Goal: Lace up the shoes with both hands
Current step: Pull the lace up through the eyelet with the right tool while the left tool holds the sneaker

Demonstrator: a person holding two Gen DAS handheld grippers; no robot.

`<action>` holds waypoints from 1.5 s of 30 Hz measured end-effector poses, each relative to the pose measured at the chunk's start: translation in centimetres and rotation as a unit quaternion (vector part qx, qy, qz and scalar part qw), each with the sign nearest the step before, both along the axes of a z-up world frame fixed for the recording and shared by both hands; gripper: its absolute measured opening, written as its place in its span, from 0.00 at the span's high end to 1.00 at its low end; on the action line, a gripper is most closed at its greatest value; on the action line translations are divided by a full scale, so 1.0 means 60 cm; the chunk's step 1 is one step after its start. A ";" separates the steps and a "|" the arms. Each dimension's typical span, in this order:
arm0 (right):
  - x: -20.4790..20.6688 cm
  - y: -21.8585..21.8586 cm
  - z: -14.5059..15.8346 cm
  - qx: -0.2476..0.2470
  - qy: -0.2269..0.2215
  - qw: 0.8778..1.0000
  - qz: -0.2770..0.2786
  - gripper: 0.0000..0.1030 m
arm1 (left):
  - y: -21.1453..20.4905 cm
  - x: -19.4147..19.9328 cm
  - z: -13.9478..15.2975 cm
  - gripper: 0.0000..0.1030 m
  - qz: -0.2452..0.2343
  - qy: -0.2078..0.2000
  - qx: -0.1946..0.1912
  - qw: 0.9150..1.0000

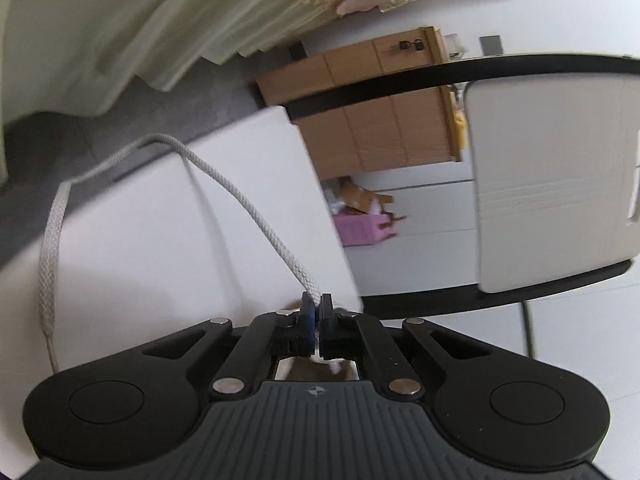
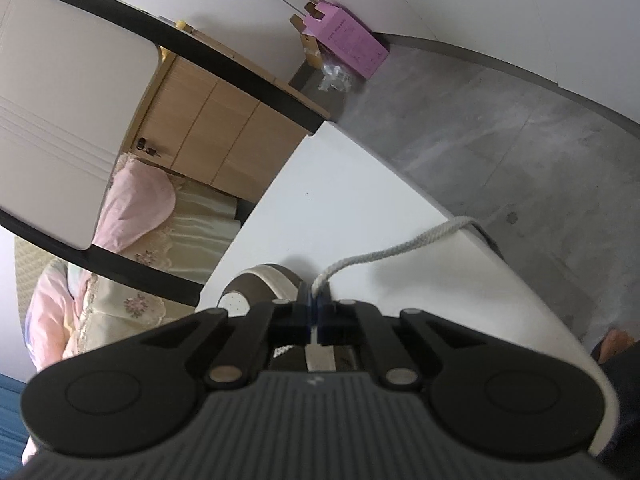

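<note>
I see left gripper [image 1: 316, 307] pinched tight on one lace end [image 1: 256, 216]; lace loops out over white table [image 1: 224, 184], tail hanging past its edge

Right gripper [image 2: 316, 295] likewise clamped on other lace end [image 2: 384, 250], trailing off table edge [image 2: 340, 184]

Shoe [image 2: 266, 282] sits just under and ahead of right jaws, mostly hidden

I judge: both ends in hand, crossing and knotting still ahead; eyelet threading can't be checked
</note>
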State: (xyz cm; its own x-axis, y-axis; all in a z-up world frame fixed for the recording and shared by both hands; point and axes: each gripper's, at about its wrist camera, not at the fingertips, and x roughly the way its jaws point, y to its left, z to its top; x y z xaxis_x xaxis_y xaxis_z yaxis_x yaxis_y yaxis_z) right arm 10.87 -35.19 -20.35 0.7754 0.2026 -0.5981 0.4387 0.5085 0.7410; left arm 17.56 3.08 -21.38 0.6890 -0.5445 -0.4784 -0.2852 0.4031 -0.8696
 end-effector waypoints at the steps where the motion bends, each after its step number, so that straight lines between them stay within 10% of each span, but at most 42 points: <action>1: -0.001 0.000 0.001 0.000 -0.008 1.000 -0.001 0.97 | -0.003 0.001 0.004 0.98 -0.008 -0.008 0.014 1.000; 6: 0.001 0.004 0.019 -0.024 -0.043 0.999 0.020 0.97 | -0.019 0.001 0.043 0.95 -0.055 -0.054 0.099 0.992; 8: 0.003 0.008 0.025 -0.034 -0.051 0.998 0.031 0.97 | -0.027 -0.007 0.064 0.82 -0.072 -0.063 0.152 0.984; 10: 0.004 0.011 0.031 -0.044 -0.058 0.996 0.042 0.96 | -0.036 -0.027 0.089 0.46 -0.084 -0.089 0.200 0.972; 13: 0.004 0.012 0.034 -0.046 -0.064 0.996 0.049 0.96 | -0.058 -0.058 0.120 0.40 -0.116 -0.134 0.251 0.952; 22: -0.010 0.020 0.032 -0.040 -0.071 0.994 0.072 0.95 | -0.158 -0.145 0.151 0.41 -0.238 -0.233 0.400 0.854; 31: -0.005 0.035 0.051 -0.067 -0.097 0.990 0.079 0.95 | -0.189 -0.116 0.116 0.89 -0.227 -0.198 0.442 0.845; 39: -0.013 -0.006 0.097 -0.066 -0.199 0.978 0.003 0.97 | -0.205 -0.125 0.118 0.90 -0.215 -0.190 0.474 0.832; 45: -0.008 -0.022 0.176 -0.092 -0.259 0.961 -0.009 0.97 | -0.206 -0.121 0.109 0.90 -0.205 -0.179 0.469 0.840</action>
State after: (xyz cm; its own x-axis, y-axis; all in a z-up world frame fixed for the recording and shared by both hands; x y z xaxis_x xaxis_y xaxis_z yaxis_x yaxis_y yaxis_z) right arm 10.38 -36.53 -9.79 0.9811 0.1143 -0.1560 0.0453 0.6485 0.7599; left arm 10.30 -9.26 -14.83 0.7262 -0.2704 -0.6321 0.2568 0.9595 -0.1155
